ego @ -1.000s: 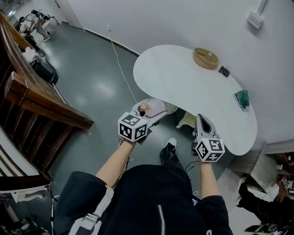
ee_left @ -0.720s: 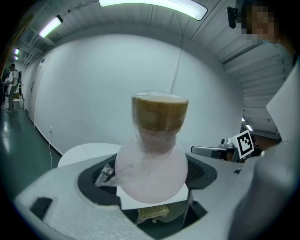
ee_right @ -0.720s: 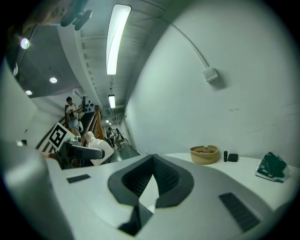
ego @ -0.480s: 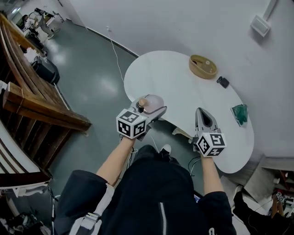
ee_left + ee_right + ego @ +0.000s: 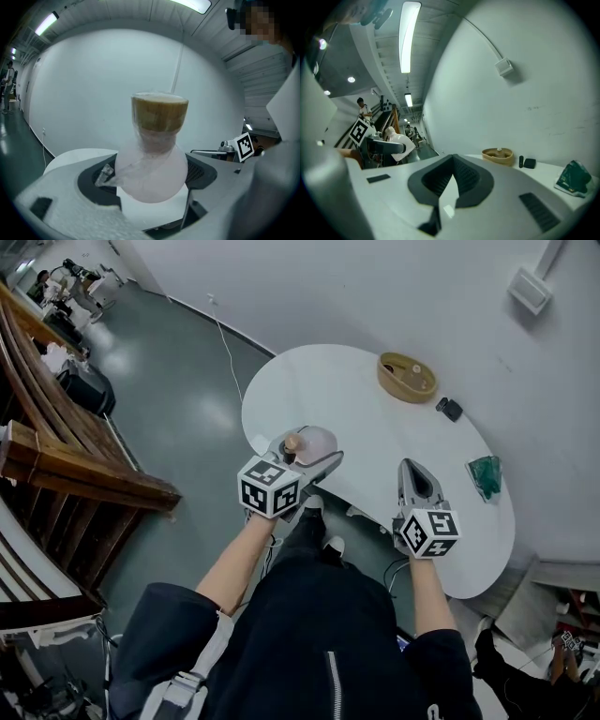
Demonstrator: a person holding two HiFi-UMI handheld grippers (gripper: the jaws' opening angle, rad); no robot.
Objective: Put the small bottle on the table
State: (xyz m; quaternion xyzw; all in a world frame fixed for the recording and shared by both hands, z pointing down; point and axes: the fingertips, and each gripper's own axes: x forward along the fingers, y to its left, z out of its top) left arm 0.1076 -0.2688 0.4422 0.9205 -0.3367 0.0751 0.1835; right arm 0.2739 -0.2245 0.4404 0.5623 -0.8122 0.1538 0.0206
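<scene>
A small round pale-pink bottle [image 5: 151,173] with a cork-brown stopper stands upright between the jaws of my left gripper [image 5: 152,190], which is shut on its belly. In the head view the bottle [image 5: 311,443] and left gripper [image 5: 305,457] hover over the near left edge of the white table [image 5: 356,418]. My right gripper [image 5: 418,482] is over the table's near edge further right, its jaws closed together with nothing between them. In the right gripper view the right gripper [image 5: 451,180] points across the table and the bottle [image 5: 399,140] shows at the left.
On the table's far side lie a shallow wooden bowl [image 5: 407,377], a small black object [image 5: 449,409] and a crumpled green wrapper [image 5: 487,476]. A wooden stair rail [image 5: 66,442] runs along the left. A white cable [image 5: 228,354] trails over the grey floor.
Both grippers have moved forward from just short of the table to over its near edge, the left one carrying the bottle. The table lies closer under them now.
</scene>
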